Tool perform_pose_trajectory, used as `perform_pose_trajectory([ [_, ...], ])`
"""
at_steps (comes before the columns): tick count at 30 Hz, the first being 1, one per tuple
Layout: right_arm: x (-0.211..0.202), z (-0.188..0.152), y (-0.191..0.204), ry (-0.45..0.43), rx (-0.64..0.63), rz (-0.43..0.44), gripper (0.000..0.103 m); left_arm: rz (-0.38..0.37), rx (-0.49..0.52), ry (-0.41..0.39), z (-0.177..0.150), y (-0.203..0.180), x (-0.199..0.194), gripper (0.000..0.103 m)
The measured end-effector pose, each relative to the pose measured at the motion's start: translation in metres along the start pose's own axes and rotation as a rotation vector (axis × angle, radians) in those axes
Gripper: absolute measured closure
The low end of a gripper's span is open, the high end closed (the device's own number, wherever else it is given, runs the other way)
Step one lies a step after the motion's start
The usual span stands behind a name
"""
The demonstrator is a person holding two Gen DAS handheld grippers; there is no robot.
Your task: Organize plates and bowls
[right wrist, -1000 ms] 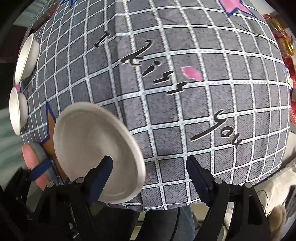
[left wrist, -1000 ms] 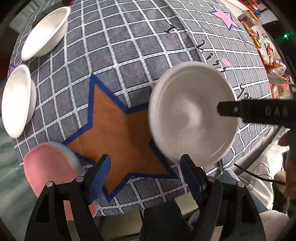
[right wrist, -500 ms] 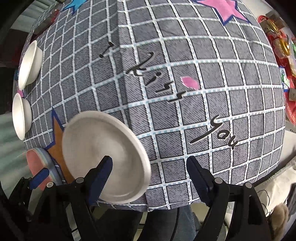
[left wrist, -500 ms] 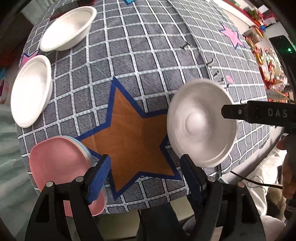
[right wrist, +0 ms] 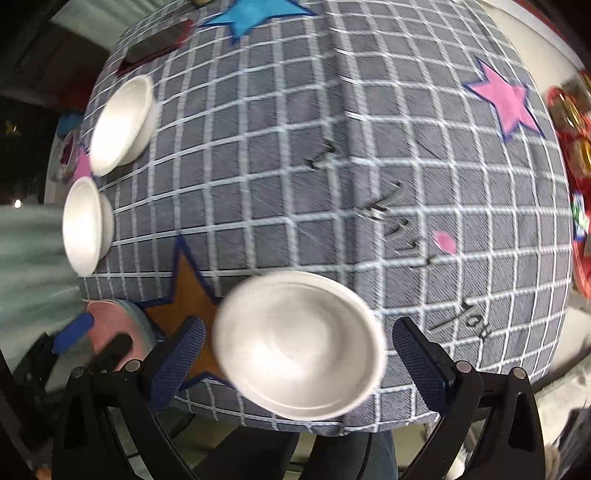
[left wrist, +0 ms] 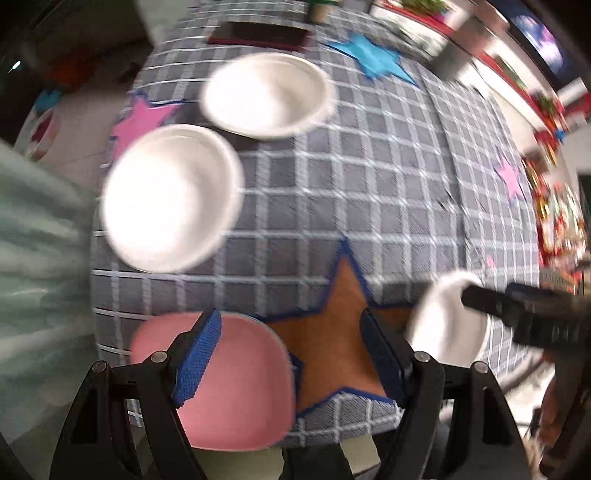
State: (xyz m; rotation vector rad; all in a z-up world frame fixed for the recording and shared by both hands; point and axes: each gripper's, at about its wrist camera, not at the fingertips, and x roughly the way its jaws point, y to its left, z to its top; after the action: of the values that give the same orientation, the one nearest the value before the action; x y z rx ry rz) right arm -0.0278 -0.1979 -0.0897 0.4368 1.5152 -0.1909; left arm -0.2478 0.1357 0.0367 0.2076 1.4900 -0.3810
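Observation:
A white bowl [right wrist: 299, 347] sits on the grey checked tablecloth between the fingers of my open right gripper [right wrist: 295, 360]; in the left wrist view the bowl [left wrist: 447, 321] shows at the right, partly behind that gripper. My left gripper [left wrist: 291, 354] is open and empty above the near table edge, with a pink plate [left wrist: 236, 384] under its left finger. Two more white bowls [left wrist: 170, 195] [left wrist: 266, 94] stand at the far left; they also show in the right wrist view, one nearer [right wrist: 83, 225] and one farther [right wrist: 122, 120].
The tablecloth [right wrist: 332, 166] has an orange star [left wrist: 332, 332], a blue star [left wrist: 373, 59] and pink stars. A dark flat item [left wrist: 258, 35] lies at the far edge. Cluttered red shelves [left wrist: 554, 206] stand to the right. The near table edge is just below both grippers.
The white bowl went from tilted on edge to lying flat on the cloth between my right fingers. My left gripper swung left and tilted up, bringing the two far bowls and the pink plate into fuller view.

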Motion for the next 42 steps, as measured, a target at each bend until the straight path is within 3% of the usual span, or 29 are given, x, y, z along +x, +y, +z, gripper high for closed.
perform_pose_trajectory([
  [6,0.006,0.02,0.057,0.011,-0.086,0.004,0.001,0.052,-0.179,-0.016,0.028,0.055,0.013,0.023],
  [16,0.03,0.04,0.121,0.043,-0.181,0.026,0.001,0.123,-0.359,-0.025,0.057,0.127,0.024,0.023],
  [24,0.057,0.06,0.154,0.049,-0.2,0.039,0.001,0.271,-0.28,-0.002,0.087,0.141,0.053,0.023],
  [30,0.076,0.07,0.169,0.058,-0.201,0.024,0.001,0.293,-0.248,0.03,0.102,0.147,0.077,0.023],
  [34,0.089,0.076,0.184,0.065,-0.22,0.006,0.001,0.269,-0.243,0.047,0.106,0.151,0.089,0.023],
  [36,0.092,0.078,0.19,0.063,-0.224,-0.003,0.001,0.257,-0.232,0.044,0.106,0.151,0.091,0.029],
  [38,0.097,0.08,0.198,0.059,-0.226,-0.016,0.01,0.218,-0.225,0.059,0.108,0.151,0.097,0.041],
  [39,0.099,0.081,0.201,0.066,-0.226,-0.007,0.024,0.203,-0.224,0.065,0.11,0.151,0.1,0.05],
  [41,0.103,0.083,0.213,0.067,-0.221,0.007,0.031,0.199,-0.205,0.069,0.113,0.146,0.105,0.053],
  [42,0.103,0.084,0.216,0.066,-0.226,0.025,0.041,0.196,-0.196,0.068,0.114,0.143,0.105,0.057],
])
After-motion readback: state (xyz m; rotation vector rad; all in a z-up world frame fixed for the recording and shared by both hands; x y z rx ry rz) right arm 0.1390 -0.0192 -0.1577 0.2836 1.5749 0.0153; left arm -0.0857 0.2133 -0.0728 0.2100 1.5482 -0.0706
